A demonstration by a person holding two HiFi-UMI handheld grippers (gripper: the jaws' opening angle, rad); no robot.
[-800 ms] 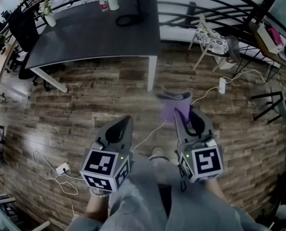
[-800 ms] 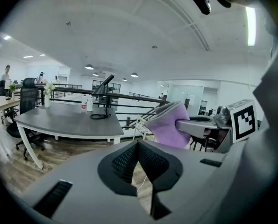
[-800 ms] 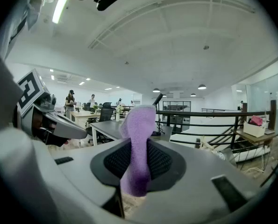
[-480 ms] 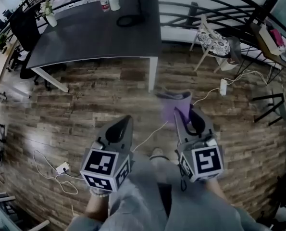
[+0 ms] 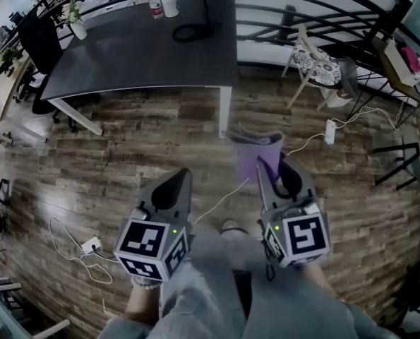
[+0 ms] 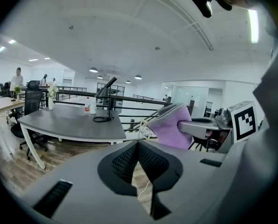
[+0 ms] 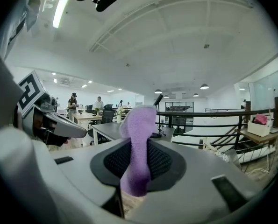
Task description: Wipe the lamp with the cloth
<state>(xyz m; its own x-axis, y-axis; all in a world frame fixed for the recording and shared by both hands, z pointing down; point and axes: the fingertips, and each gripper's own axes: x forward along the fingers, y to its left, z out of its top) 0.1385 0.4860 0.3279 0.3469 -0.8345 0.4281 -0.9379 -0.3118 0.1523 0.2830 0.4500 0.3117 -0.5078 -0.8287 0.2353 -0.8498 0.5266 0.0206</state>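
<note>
A black desk lamp [image 5: 193, 28] stands with its round base on the far part of the dark grey table [image 5: 125, 58]; its arm [image 6: 106, 86] shows in the left gripper view. The purple cloth [image 5: 256, 152] hangs folded over the wooden floor, pinched in my right gripper [image 5: 267, 167]. The cloth [image 7: 138, 146] fills the gap between that gripper's jaws, and the lamp arm [image 7: 157, 100] shows beyond it. My left gripper [image 5: 178, 177] is beside the right one, shut and holding nothing. Its jaw tips meet [image 6: 138, 143], and the cloth [image 6: 170, 126] is off to its right. Both grippers are well short of the table.
A bottle [image 5: 152, 3], a white cup [image 5: 169, 4] and a flower vase [image 5: 76, 27] share the table. A chair with a patterned cushion [image 5: 314, 61] stands at right. A black railing runs behind the table. Power strips [image 5: 329, 130] [image 5: 91, 246] and cables lie on the floor.
The head camera's view has shifted slightly. Both grippers keep the same pose, and the cloth stays in the right one.
</note>
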